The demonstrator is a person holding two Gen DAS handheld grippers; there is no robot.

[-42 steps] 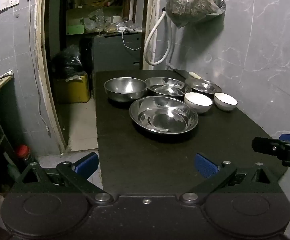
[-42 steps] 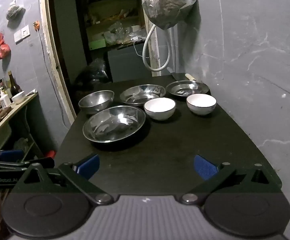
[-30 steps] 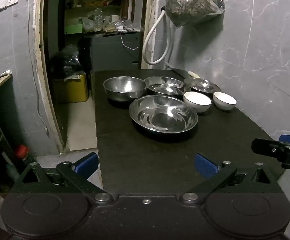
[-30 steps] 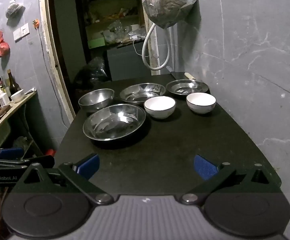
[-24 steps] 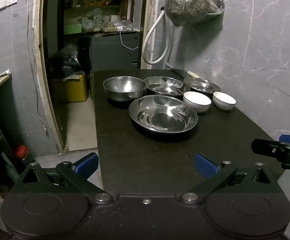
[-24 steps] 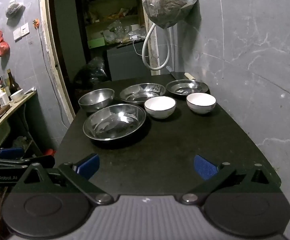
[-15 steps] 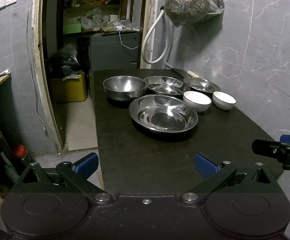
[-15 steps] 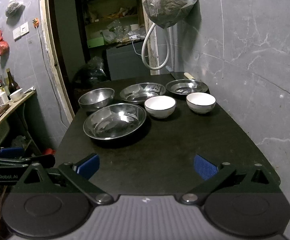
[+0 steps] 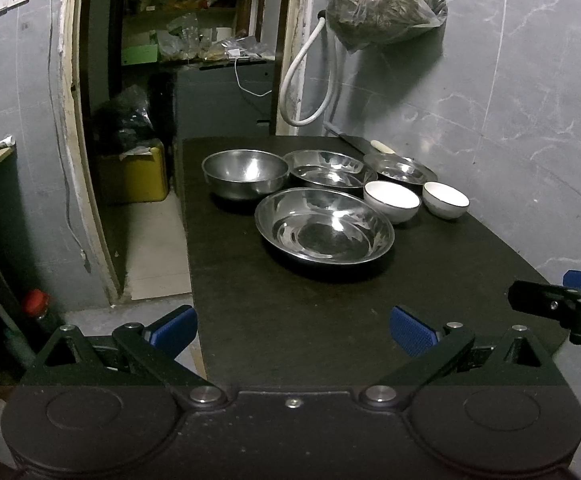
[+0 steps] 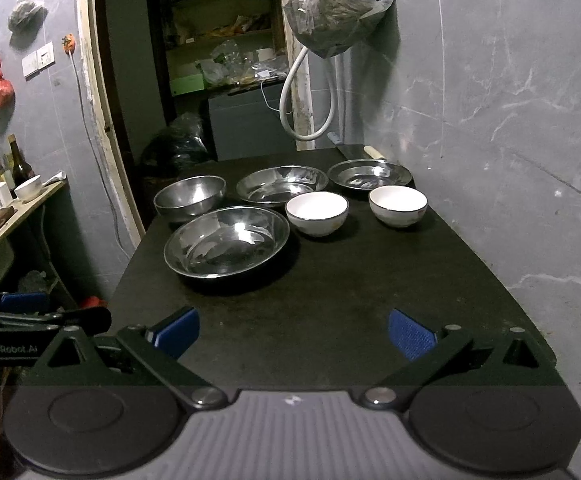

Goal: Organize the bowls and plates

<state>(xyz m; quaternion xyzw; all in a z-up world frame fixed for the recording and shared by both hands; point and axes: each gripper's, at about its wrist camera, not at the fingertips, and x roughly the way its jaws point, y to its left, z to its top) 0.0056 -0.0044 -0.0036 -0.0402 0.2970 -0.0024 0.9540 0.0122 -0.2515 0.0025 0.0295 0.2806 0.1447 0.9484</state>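
Note:
On a dark table (image 9: 290,320) (image 10: 370,300) stand steel and white dishes. Nearest is a wide steel plate (image 9: 324,230) (image 10: 226,240). Behind it sit a deep steel bowl (image 9: 245,172) (image 10: 189,196), a second steel plate (image 9: 328,170) (image 10: 282,184) and a third, smaller steel plate (image 9: 400,168) (image 10: 370,174). Two white bowls (image 9: 391,201) (image 9: 446,199) (image 10: 316,213) (image 10: 397,204) stand to the right. My left gripper (image 9: 292,326) hangs open at the table's near edge, empty. My right gripper (image 10: 293,332) is open too, over the near table, holding nothing.
A grey tiled wall (image 10: 510,120) runs along the table's right side, with a hanging plastic bag (image 9: 382,4) and a white hose (image 9: 310,80). A doorway to a storeroom (image 9: 194,60) lies behind. A shelf with bottles (image 10: 2,196) stands left. A knife (image 9: 364,144) lies at the table's back.
Both views have drifted very slightly; the dishes sit a touch further off in the left wrist view. Neither gripper has changed its opening, and no dish has moved.

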